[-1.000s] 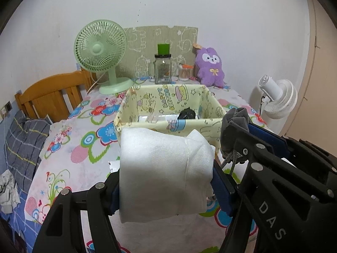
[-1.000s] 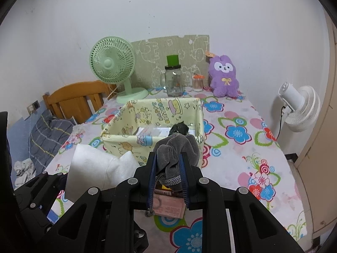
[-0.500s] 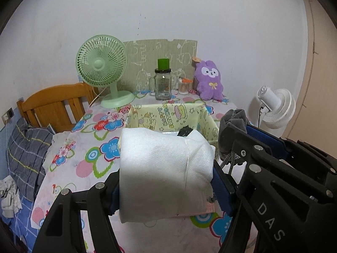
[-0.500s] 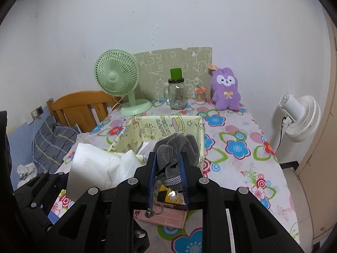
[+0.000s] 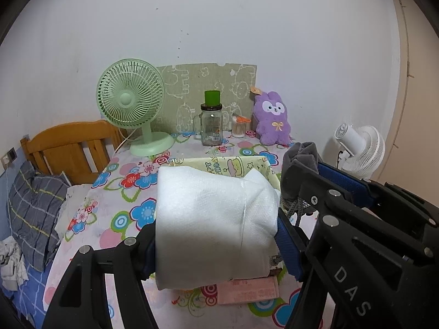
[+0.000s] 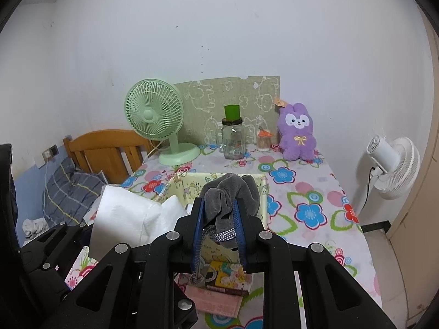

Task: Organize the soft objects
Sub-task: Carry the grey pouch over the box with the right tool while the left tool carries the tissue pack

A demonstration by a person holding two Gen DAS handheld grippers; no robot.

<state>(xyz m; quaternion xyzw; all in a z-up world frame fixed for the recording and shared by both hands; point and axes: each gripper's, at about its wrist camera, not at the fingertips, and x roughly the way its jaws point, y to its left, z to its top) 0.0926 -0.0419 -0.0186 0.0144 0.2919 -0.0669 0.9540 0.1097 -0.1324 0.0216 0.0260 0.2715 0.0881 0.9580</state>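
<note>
A table with a flowered cloth (image 6: 310,189) fills the scene, its far edge against the wall. On the far left stands a green desk fan (image 5: 131,104), beside it a glass jar (image 5: 211,126) with a green cup on its lid, and at the far right a purple plush rabbit (image 6: 296,131). In the middle of the table sits a yellow fabric bin (image 6: 262,192) with cartoon print, its mouth open upward; what lies inside is mostly hidden behind the held items.

Nearer the cameras, the left gripper (image 5: 216,235) is clamped wide around a folded white towel (image 5: 211,219), the blue pads pressing on both sides of the bundle. Just to its right, the right gripper (image 6: 218,222) is closed tight on a grey sock (image 6: 233,192), which bunches up above the pads with its ribbed cuff hanging below. Both soft items are held up in the air on the near side of the bin, not over it. Under them, on the table, lie a pink card (image 5: 247,290) and a small picture book (image 6: 227,277).

By the look of it, both pickups are done and the work stands about midway. What is left is to carry towel and sock forward over the bin and let them go inside; the plush rabbit may also need sorting afterwards
</note>
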